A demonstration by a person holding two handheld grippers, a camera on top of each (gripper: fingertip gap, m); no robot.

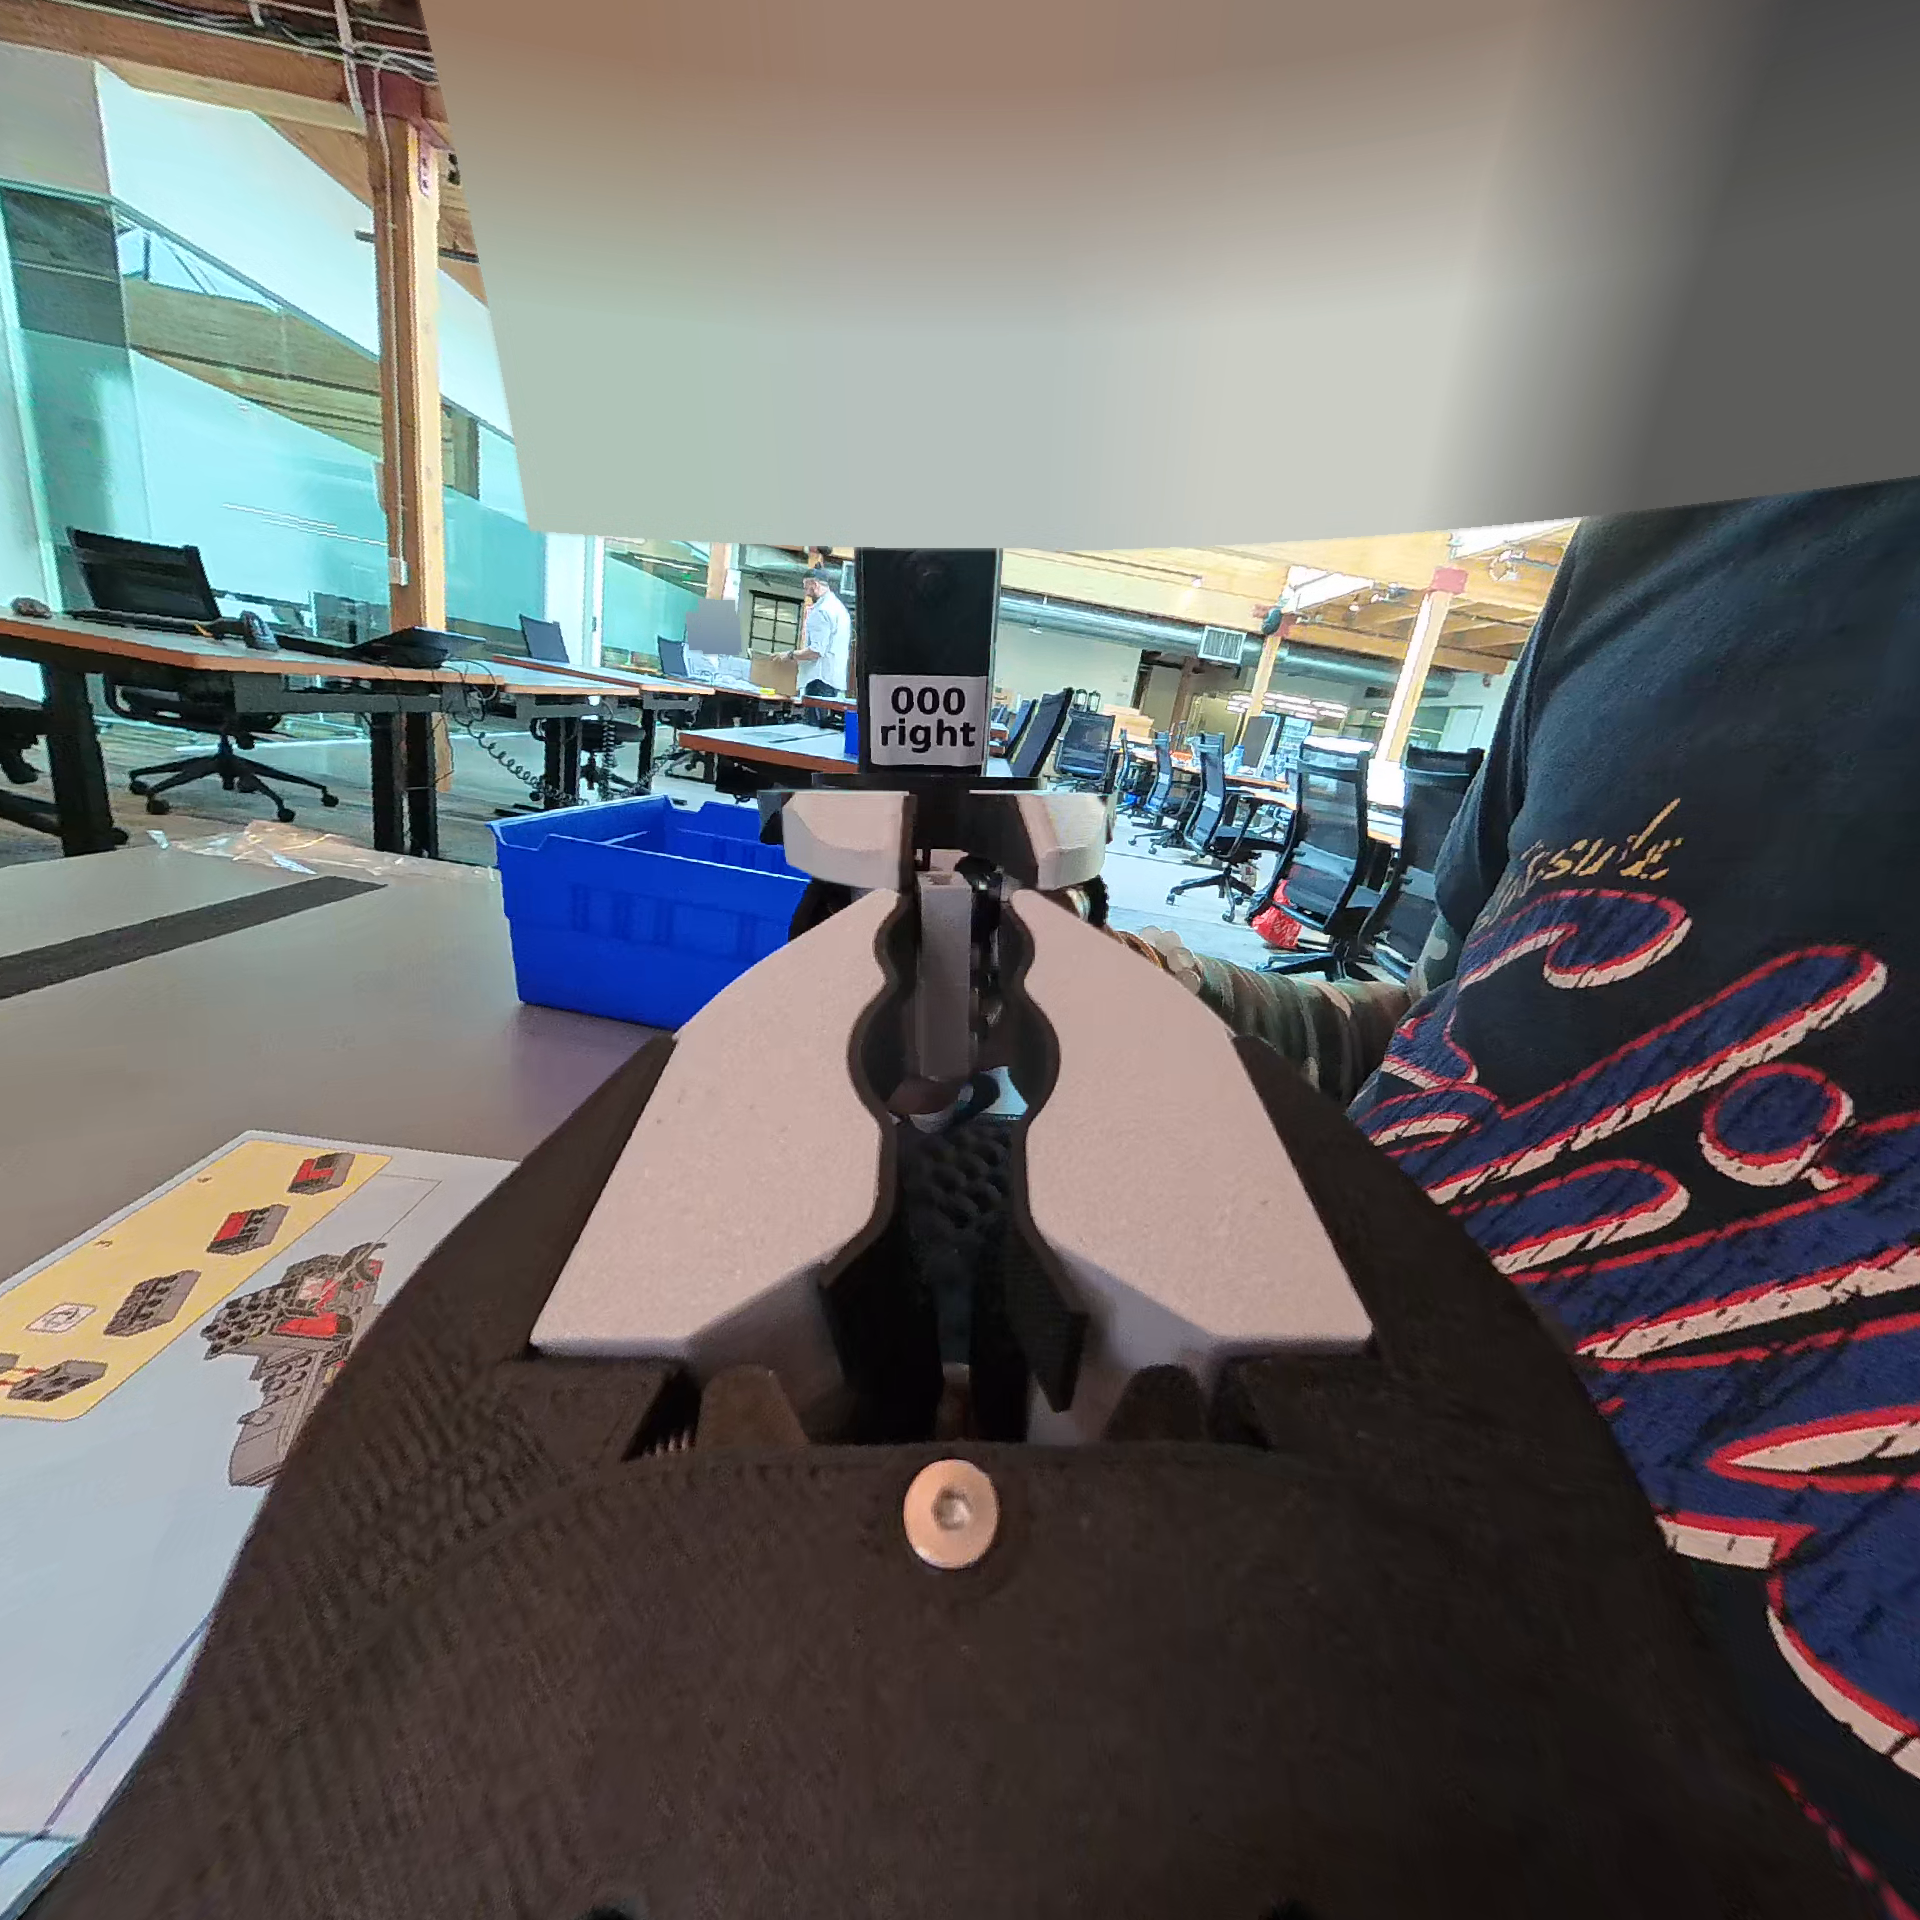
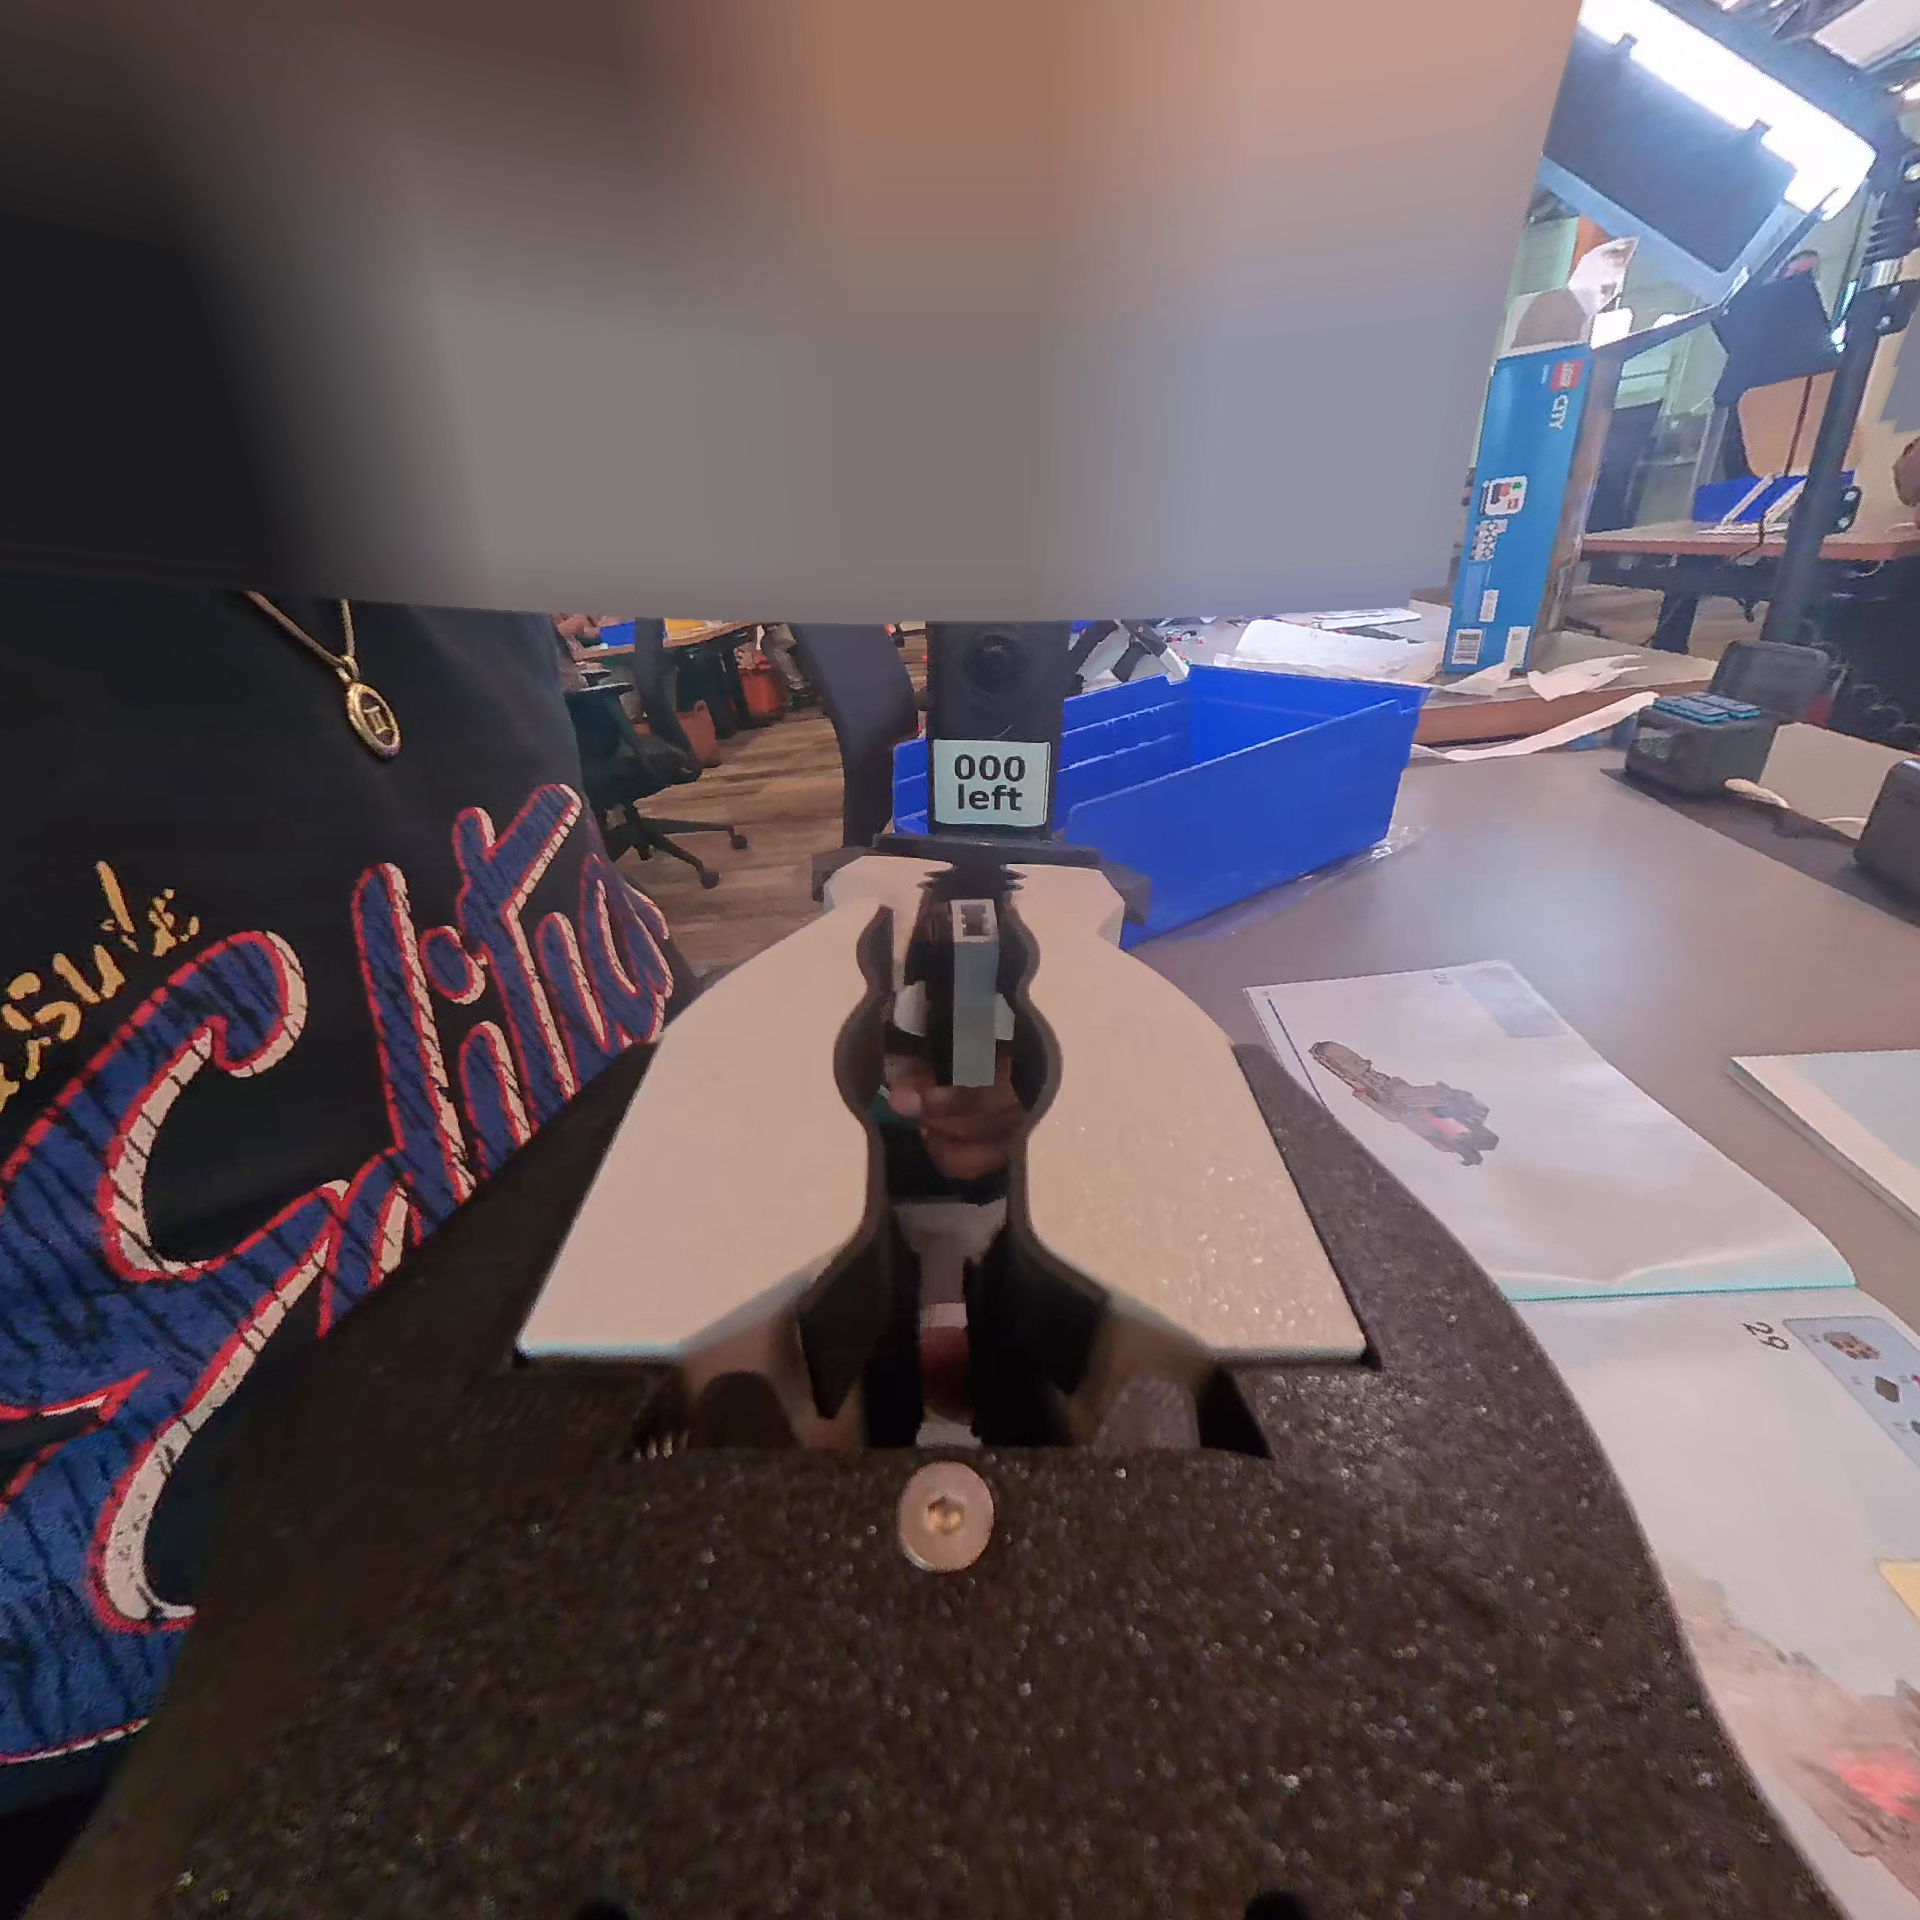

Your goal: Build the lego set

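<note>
Grey lego piece [image 2: 971, 997], slim, upright

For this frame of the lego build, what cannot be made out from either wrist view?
- Left wrist view: the grey lego piece between the left gripper jaws is mostly hidden by them; its shape is unclear.
- Right wrist view: the right gripper hides most of its grey lego part.
- Both views: blur patches cover the top.
- Instruction booklet: partly covered by the gripper body, steps too small.
</note>
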